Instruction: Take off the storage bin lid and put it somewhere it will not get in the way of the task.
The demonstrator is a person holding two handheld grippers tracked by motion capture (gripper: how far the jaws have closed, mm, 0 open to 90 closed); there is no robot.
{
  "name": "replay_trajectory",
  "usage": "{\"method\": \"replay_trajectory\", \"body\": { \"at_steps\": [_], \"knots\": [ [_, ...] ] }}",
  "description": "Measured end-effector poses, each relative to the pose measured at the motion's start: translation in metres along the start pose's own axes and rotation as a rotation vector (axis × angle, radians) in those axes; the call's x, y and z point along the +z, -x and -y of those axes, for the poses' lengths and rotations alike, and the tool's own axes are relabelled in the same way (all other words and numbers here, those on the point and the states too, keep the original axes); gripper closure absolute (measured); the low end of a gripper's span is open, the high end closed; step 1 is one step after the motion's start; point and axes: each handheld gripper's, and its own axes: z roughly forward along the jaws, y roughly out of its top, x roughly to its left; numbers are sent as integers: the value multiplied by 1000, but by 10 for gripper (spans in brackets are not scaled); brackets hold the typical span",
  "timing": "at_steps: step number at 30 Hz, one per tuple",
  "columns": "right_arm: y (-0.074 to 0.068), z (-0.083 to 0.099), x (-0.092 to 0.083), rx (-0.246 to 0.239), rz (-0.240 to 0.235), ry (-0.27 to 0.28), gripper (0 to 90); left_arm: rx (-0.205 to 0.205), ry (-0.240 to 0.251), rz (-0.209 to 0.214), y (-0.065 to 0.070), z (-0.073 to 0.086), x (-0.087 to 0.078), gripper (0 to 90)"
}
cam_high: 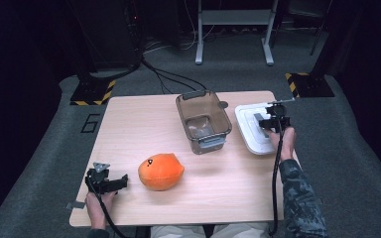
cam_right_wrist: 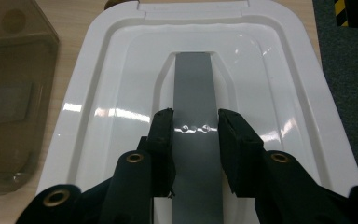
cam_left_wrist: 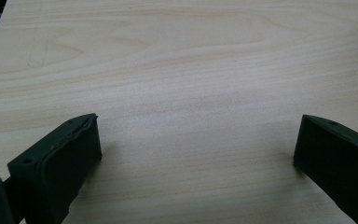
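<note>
Right gripper point(cam_right_wrist: 195, 128) pinches the grey handle strip point(cam_right_wrist: 194, 88) of the white lid point(cam_right_wrist: 100, 84) between its jaws; its own view makes this plain, while the high view places the lid at the table's point(cam_high: 144, 124) right edge, beside the clear bin point(cam_high: 203, 120).

overhead view; two close gripper views

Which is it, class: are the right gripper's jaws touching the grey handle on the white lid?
Touching. In the right gripper view, the right gripper has a jaw against each side of the grey handle of the white lid, with no gap visible.
</note>
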Motion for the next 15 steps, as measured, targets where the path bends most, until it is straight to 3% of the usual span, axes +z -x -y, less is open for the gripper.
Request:
{"method": "replay_trajectory", "body": {
  "at_steps": [15],
  "knots": [
    [0,18,26,14,4,-49,668,0,0,0,0,0,0,4]
  ]
}}
